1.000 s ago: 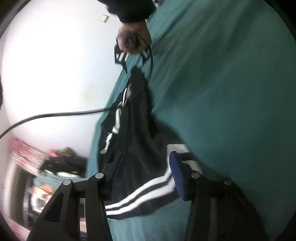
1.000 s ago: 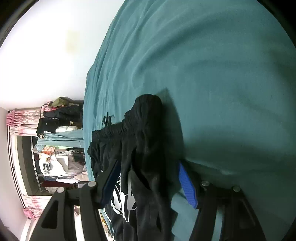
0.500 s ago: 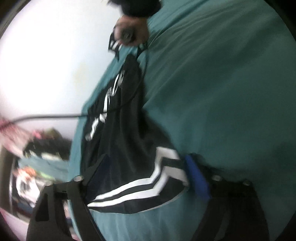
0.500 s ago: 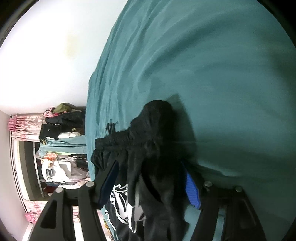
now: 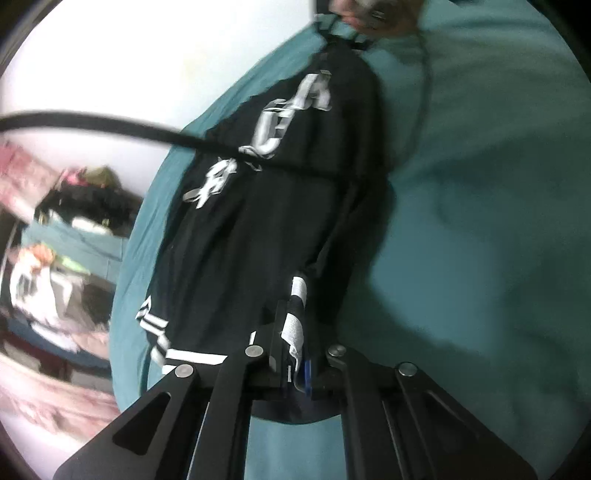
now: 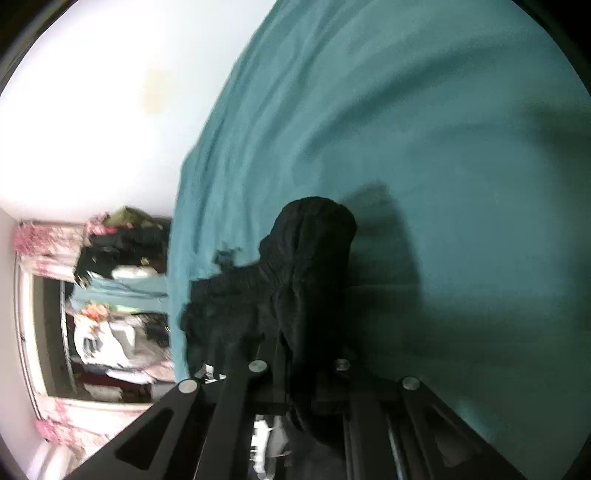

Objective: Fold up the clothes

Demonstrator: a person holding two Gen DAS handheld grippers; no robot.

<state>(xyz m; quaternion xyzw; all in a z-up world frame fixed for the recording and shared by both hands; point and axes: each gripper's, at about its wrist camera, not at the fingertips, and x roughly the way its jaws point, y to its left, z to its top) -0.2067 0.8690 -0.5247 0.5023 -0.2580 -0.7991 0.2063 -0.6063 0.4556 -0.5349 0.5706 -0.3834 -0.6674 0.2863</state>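
Observation:
Black shorts [image 5: 266, 221] with white stripes and white lettering lie stretched along a teal bedsheet [image 5: 480, 184]. My left gripper [image 5: 295, 354] is shut on the striped hem end of the shorts. In the left wrist view my right gripper [image 5: 343, 22] shows at the far end, with a hand above it. My right gripper [image 6: 299, 373] is shut on the black gathered waistband [image 6: 306, 258], which bunches up past the jaws.
A black cable [image 5: 110, 127] crosses the left wrist view. A white wall [image 6: 110, 92] is beyond the bed edge. A cluttered shelf with piled clothes [image 6: 110, 295] and pink curtains [image 6: 44, 236] stand off the bed's side.
Both grippers have closed: the left on the striped hem, the right on the waistband. The shorts now lie stretched between them.

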